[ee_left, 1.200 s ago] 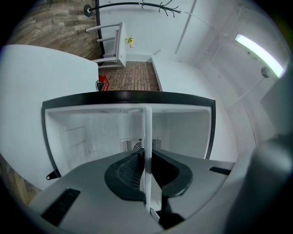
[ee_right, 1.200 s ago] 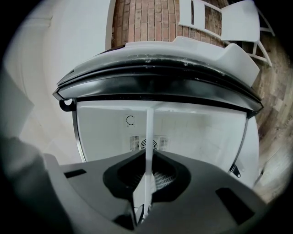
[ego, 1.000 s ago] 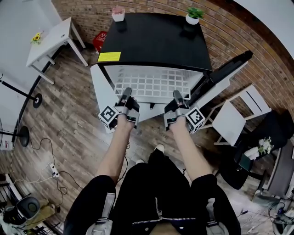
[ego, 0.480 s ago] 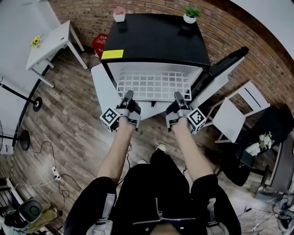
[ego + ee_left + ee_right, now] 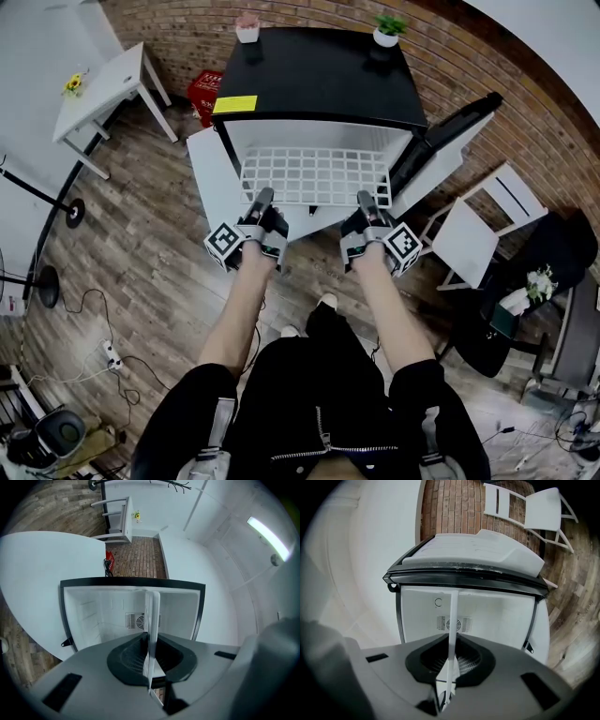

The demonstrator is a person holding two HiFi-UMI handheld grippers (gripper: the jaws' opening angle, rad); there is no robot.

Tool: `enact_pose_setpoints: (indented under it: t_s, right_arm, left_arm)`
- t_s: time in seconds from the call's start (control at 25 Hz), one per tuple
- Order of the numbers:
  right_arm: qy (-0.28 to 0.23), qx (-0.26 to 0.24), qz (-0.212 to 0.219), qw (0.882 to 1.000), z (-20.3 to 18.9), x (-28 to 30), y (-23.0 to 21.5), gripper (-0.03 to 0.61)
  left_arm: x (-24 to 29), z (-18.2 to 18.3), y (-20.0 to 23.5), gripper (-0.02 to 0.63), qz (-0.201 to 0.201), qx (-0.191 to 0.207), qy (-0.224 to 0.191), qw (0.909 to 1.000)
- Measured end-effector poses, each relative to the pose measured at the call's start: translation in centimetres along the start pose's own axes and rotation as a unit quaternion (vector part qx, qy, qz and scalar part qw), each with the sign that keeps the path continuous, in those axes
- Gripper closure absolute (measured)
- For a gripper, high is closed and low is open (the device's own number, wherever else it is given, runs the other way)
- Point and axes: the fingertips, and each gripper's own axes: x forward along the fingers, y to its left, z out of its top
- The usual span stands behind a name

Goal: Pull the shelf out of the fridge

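A white wire shelf (image 5: 314, 176) sticks out level from the open black fridge (image 5: 314, 75). My left gripper (image 5: 261, 199) is shut on the shelf's front edge near its left corner. My right gripper (image 5: 366, 201) is shut on the same edge near the right corner. In the left gripper view the shelf (image 5: 152, 616) runs edge-on between the jaws of the left gripper (image 5: 150, 667) into the white fridge interior. The right gripper view shows the shelf (image 5: 453, 616) as a thin white bar pinched in the right gripper (image 5: 447, 677).
The fridge door (image 5: 450, 136) stands open at the right, a white panel (image 5: 208, 183) at the left. Two potted plants (image 5: 392, 30) stand on the fridge top. A white chair (image 5: 473, 239) is at the right, a white table (image 5: 103, 80) at the upper left, cables (image 5: 103, 347) on the floor.
Both grippers keep their grip on the shelf's front edge. The view has shifted slightly; the shelf and hands look almost unmoved.
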Motion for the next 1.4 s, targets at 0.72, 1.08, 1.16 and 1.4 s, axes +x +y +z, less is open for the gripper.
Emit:
enact_pose_setpoints:
  t_s: [0.72, 1.08, 1.16, 1.4]
  right_arm:
    - [-0.002, -0.010, 0.011, 1.000, -2.2, -5.9, 0.8, 0.548]
    - [-0.006, -0.005, 0.014, 1.000, -3.7, -8.5, 0.7, 0.548]
    - [-0.006, -0.003, 0.018, 1.000, -4.3, -9.4, 0.9, 0.548]
    - [-0.008, -0.008, 0.010, 1.000, -4.9, -10.7, 0.4, 0.548]
  left_arm:
    - [-5.9, -2.2, -1.3, 0.575, -0.005, -0.006, 0.015, 0.9999]
    - [-8.8, -2.7, -1.7, 0.575, -0.008, 0.005, 0.025, 0.9996]
    - [-9.7, -2.8, -2.0, 0.574, -0.011, 0.007, 0.027, 0.9996]
    - [-10.9, -3.2, -1.9, 0.574, -0.008, 0.009, 0.035, 0.9993]
